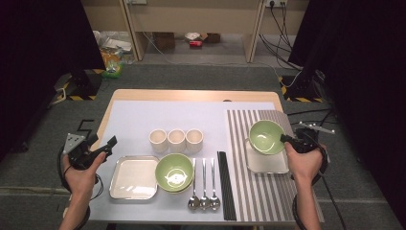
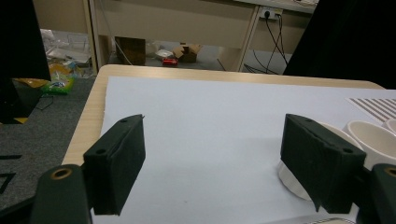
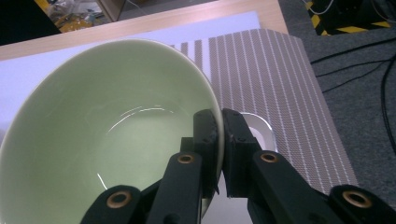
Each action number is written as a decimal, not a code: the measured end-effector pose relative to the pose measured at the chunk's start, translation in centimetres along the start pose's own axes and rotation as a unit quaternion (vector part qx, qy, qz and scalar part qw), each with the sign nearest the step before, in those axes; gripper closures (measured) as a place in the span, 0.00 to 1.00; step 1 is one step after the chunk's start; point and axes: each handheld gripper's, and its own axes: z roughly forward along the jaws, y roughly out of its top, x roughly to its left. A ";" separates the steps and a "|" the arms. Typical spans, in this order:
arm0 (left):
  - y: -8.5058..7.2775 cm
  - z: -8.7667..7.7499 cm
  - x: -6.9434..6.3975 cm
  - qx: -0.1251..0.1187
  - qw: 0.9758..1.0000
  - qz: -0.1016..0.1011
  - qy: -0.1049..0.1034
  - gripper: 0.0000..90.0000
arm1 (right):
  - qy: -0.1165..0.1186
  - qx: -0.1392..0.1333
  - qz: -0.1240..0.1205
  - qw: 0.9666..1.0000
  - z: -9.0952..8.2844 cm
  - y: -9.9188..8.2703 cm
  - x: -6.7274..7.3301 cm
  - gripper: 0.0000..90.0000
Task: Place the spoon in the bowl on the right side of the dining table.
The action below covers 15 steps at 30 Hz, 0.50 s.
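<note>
The right gripper (image 3: 220, 122) is clamped on the near-right rim of the glossy pale green ceramic bowl (image 1: 266, 136), above the square white plate (image 1: 268, 164) on the striped placemat (image 1: 239, 191), right side. Lower the bowl level and centre it before releasing. The left gripper (image 2: 212, 161), jaws apart and empty, waits at far left.

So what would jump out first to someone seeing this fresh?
The green bowl pinched by its rim in the right gripper, held over the square plate on the striped mat. Then the neat setup at centre: three cups, another green bowl, and spoons. The left gripper waits open.
</note>
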 end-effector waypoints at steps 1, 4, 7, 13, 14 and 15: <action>0.0 0.0 0.0 0.000 1.000 0.000 0.000 0.24 | -0.003 0.001 0.001 1.000 0.0 -0.1 -0.2 0.95; 0.0 0.0 0.0 0.001 1.000 0.001 0.000 0.24 | -0.006 0.007 0.005 1.000 0.2 -0.5 -0.7 0.95; 0.0 0.0 0.0 0.001 1.000 0.000 0.000 0.24 | -0.010 0.012 0.010 1.000 0.5 -0.8 -1.2 0.95; -0.1 0.1 -0.1 0.001 1.000 0.001 0.000 0.24 | -0.018 0.021 0.012 1.000 1.2 -1.4 -1.8 0.95; -0.1 0.0 -0.1 0.001 1.000 0.001 0.000 0.24 | -0.018 0.022 0.014 0.999 1.3 -1.5 -1.9 0.95; 0.0 0.0 -0.1 0.001 1.000 0.001 0.000 0.24 | -0.020 0.024 0.013 0.999 1.4 -1.6 -2.0 0.95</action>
